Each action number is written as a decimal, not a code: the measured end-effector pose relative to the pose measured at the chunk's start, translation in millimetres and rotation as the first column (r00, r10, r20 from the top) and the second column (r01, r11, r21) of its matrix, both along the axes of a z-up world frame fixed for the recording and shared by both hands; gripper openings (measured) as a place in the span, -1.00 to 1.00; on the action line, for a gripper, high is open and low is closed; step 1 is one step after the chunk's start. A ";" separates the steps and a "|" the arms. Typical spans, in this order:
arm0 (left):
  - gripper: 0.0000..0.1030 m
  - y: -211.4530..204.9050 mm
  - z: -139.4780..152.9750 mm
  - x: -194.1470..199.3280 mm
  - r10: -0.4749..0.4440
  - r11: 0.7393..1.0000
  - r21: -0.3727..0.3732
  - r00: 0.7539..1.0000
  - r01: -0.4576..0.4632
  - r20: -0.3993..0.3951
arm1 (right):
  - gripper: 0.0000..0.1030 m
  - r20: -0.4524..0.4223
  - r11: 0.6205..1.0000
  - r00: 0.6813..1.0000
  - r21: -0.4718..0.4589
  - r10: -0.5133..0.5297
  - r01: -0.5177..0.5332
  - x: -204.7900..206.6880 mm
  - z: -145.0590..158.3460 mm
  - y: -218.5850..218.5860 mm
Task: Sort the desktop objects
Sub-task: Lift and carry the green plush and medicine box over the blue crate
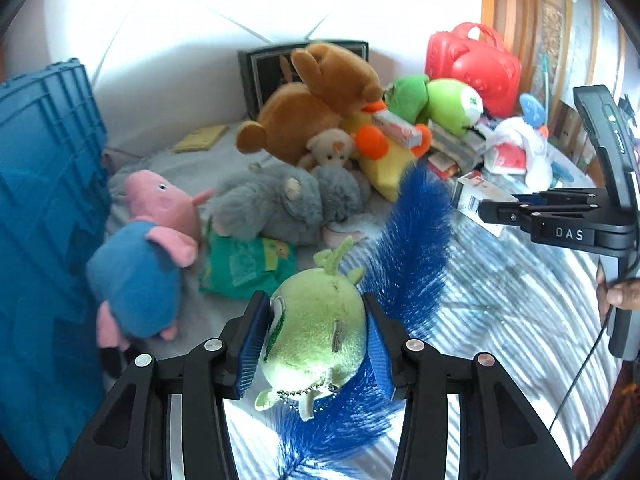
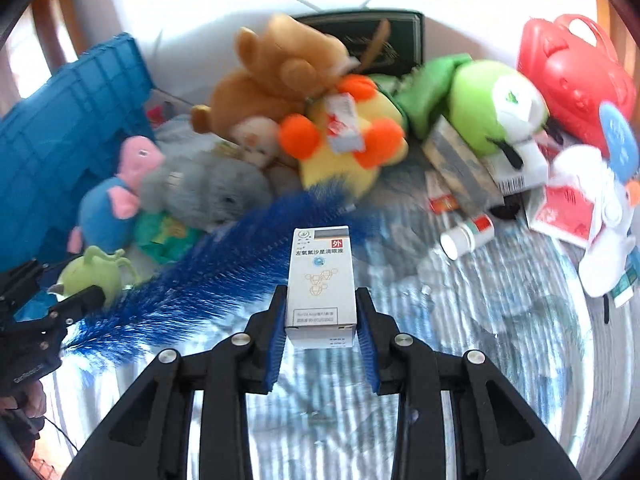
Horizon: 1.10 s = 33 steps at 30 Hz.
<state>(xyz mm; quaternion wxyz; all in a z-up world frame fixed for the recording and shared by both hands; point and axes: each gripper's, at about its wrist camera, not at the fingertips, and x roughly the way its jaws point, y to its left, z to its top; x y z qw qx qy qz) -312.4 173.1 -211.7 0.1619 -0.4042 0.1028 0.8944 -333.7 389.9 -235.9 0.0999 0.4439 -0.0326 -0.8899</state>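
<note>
Here, a round green plush (image 1: 316,332) is pinched by the left gripper (image 1: 318,344), and a white carton (image 2: 321,280) is clamped by the right gripper (image 2: 321,316).

The fuzzy plush, stitched and hung with a bead chain, is held above a bristly blue brush (image 1: 416,240). The printed carton is held upright over the striped cloth (image 2: 500,360), near the heaped soft toys (image 2: 280,80).

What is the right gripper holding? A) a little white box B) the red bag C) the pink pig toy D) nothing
A: the right gripper is shut on a little white box, with a finger pressed against each side, while the pink pig toy and the red bag lie farther back.
</note>
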 end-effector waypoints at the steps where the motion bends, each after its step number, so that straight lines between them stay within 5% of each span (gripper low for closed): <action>1: -0.12 -1.6 5.8 3.3 0.010 1.000 -0.002 1.000 -0.010 -0.007 | -0.39 -0.011 1.000 1.000 -0.002 0.011 -0.011 2.3 6.3 -2.2; 20: -0.03 -7.0 99.4 29.6 0.110 0.994 -0.003 0.978 -0.112 -0.179 | -0.39 -0.197 0.993 0.975 -0.034 0.101 -0.110 39.5 117.9 -6.7; 22: -0.18 -9.4 102.3 28.2 0.112 0.994 0.029 0.976 -0.108 -0.185 | -0.39 -0.206 0.993 0.973 -0.033 0.102 -0.111 40.3 123.4 -5.2; 24: -0.73 -12.3 99.0 21.5 0.108 0.993 0.057 0.984 -0.101 -0.142 | -0.39 -0.210 0.993 0.972 -0.028 0.104 -0.113 40.0 126.6 -4.9; 29: -0.57 -9.7 65.3 19.7 0.068 0.997 -0.027 0.994 -0.071 -0.087 | -0.39 -0.185 0.991 0.975 -0.027 0.127 -0.134 35.3 122.1 -10.3; 33: -0.48 -14.5 23.4 11.7 0.065 0.998 -0.020 0.998 -0.065 -0.006 | -0.39 -0.156 0.988 0.977 -0.027 0.148 -0.154 30.7 109.6 -19.6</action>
